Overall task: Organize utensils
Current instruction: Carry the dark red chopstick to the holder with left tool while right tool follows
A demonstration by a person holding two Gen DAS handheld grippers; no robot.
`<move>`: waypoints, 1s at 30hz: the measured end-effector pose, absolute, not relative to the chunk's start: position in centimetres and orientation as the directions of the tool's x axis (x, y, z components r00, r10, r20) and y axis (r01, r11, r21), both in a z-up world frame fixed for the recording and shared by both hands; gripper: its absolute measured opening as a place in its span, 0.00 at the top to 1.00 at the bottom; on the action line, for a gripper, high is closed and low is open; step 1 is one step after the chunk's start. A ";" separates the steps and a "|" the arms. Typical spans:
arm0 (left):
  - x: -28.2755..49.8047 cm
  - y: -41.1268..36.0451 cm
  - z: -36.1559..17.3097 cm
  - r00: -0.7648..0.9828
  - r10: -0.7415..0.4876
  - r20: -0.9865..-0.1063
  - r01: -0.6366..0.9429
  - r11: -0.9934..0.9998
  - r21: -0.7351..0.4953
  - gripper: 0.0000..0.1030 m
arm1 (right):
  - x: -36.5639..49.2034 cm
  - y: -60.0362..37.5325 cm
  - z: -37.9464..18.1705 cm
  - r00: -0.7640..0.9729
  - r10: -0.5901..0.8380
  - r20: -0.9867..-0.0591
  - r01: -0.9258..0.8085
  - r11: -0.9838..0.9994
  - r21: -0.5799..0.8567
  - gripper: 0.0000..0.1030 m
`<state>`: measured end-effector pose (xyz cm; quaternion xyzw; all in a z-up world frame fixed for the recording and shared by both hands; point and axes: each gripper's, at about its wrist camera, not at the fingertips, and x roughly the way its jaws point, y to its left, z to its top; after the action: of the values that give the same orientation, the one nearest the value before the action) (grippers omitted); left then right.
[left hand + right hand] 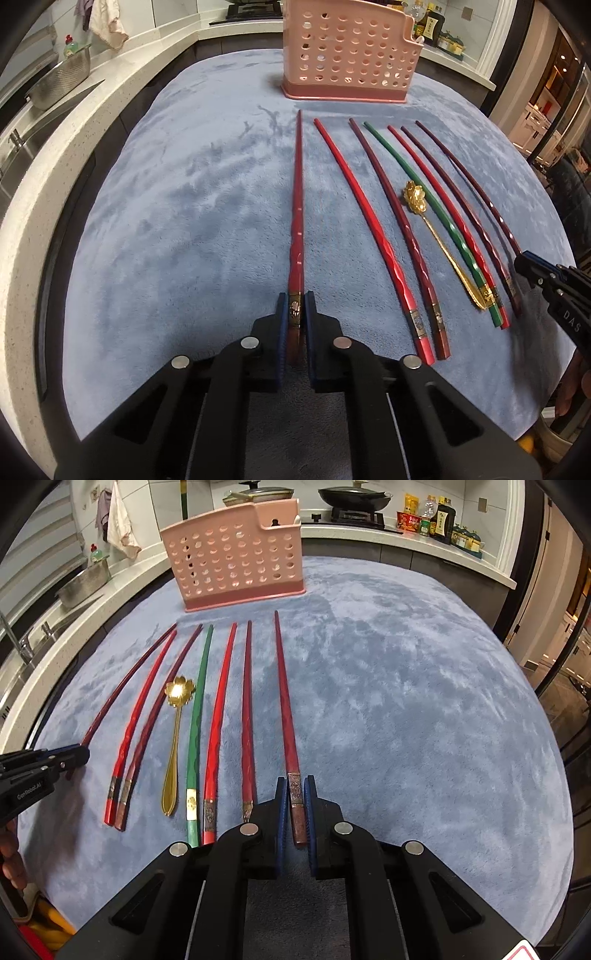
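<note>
Several chopsticks and a gold flower-bowl spoon (pixel 415 197) (pixel 180 692) lie side by side on a blue plush cloth (pixel 184 221) (pixel 406 701), in front of a pink perforated utensil holder (pixel 347 55) (pixel 236 561). My left gripper (pixel 296 301) (pixel 79 755) is shut on the thick end of the leftmost dark red chopstick (pixel 298 206) (pixel 125 681). My right gripper (pixel 295 782) (pixel 526 262) is shut on the thick end of the rightmost dark red chopstick (pixel 286 709). Both held chopsticks still lie along the cloth. A green chopstick (pixel 194 738) lies among the red ones between them.
A white counter (pixel 44 192) curves round the left with a metal colander (pixel 59 79) and a sink. Behind the holder are a stove with pans (pixel 354 496) and bottles (pixel 439 518). A person's fingers (pixel 11 856) show at the left edge.
</note>
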<state>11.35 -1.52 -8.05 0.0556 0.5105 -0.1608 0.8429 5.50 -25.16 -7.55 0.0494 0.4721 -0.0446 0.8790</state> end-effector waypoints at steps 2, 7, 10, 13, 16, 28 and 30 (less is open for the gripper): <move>11.3 -1.5 -7.6 0.435 -0.217 -0.874 0.330 0.941 -0.070 0.92 | 5.6 -25.3 -7.0 0.559 -0.029 -0.829 0.128 0.990 0.052 0.92; 11.3 -1.0 -5.4 0.463 -0.241 -0.853 0.327 0.941 -0.088 0.93 | 5.8 -25.7 -4.6 0.600 -0.020 -0.800 0.128 0.989 0.071 0.92; 11.4 -0.6 -3.4 0.497 -0.257 -0.829 0.325 0.941 -0.097 0.93 | 5.9 -25.8 -2.6 0.635 -0.016 -0.772 0.124 0.989 0.082 0.92; 11.8 -0.3 -0.8 0.541 -0.273 -0.795 0.319 0.942 -0.106 0.93 | 6.3 -26.2 0.0 0.683 -0.014 -0.730 0.122 0.988 0.096 0.93; 12.3 0.2 1.6 0.587 -0.285 -0.757 0.315 0.943 -0.111 0.93 | 6.8 -26.6 2.0 0.718 -0.021 -0.696 0.123 0.988 0.097 0.93; 15.6 0.9 9.5 0.732 -0.284 -0.620 0.289 0.953 -0.095 0.93 | 9.6 -29.7 7.9 0.801 -0.001 -0.598 0.140 0.973 0.186 0.93; 16.3 1.0 10.8 0.745 -0.287 -0.603 0.288 0.953 -0.098 0.93 | 10.2 -30.1 9.0 0.816 0.003 -0.578 0.138 0.970 0.199 0.93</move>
<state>16.32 0.99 10.78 0.0006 0.3226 -0.1539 0.9339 10.20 -30.06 9.04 0.1167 0.3012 -0.0357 0.9457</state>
